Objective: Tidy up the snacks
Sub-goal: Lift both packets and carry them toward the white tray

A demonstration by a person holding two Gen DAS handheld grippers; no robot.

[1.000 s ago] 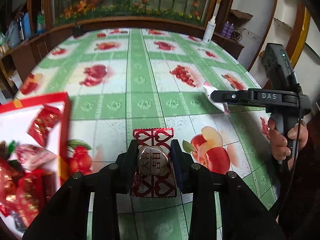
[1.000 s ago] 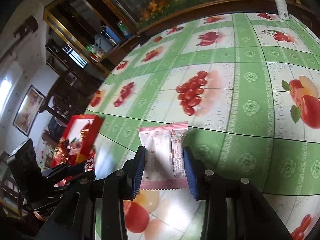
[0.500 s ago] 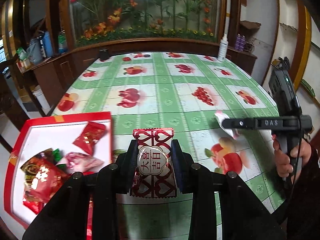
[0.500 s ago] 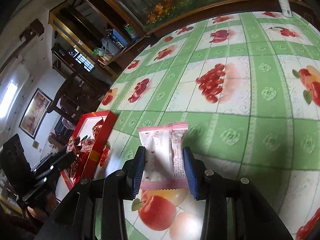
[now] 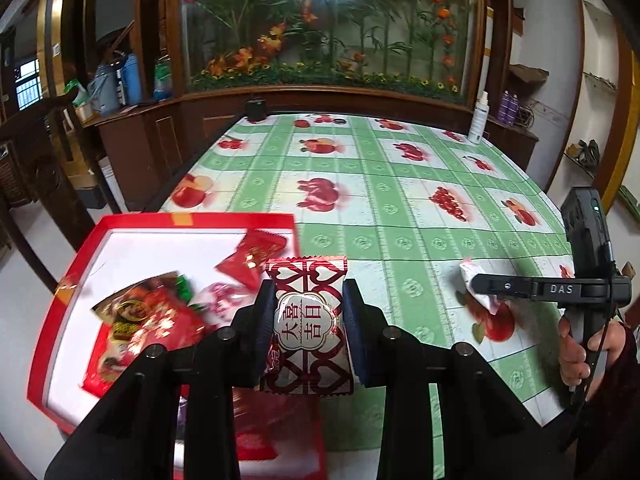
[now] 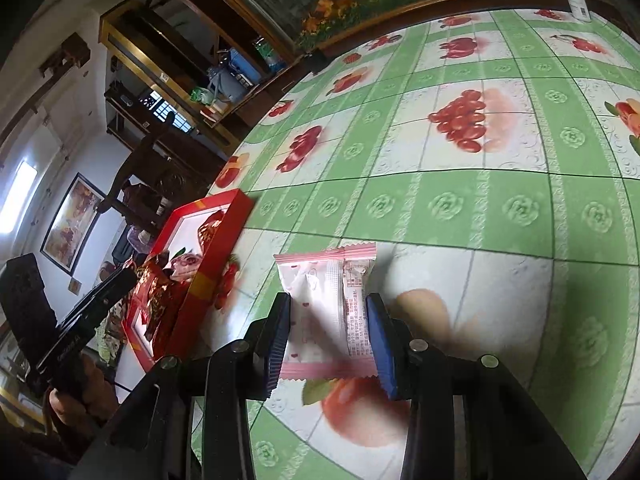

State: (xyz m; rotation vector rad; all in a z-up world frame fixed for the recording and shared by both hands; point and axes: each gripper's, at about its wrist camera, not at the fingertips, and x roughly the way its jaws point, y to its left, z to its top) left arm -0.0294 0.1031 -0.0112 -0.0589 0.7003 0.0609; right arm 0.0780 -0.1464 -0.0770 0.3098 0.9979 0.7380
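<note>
A red-and-white heart-patterned snack packet (image 5: 307,322) is clamped in the left claw (image 5: 308,332), held above the near edge of the red snack box (image 5: 60,300). A pink-and-white snack packet (image 6: 328,312) is pinched in the right claw (image 6: 327,338) over the green fruit-print counter (image 6: 500,208), right of the box.

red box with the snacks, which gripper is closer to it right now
Left. The left gripper, shut on a red heart-patterned packet, is at the red box's near corner. The right gripper, holding a pink packet, is off to its side over the tablecloth.
</note>
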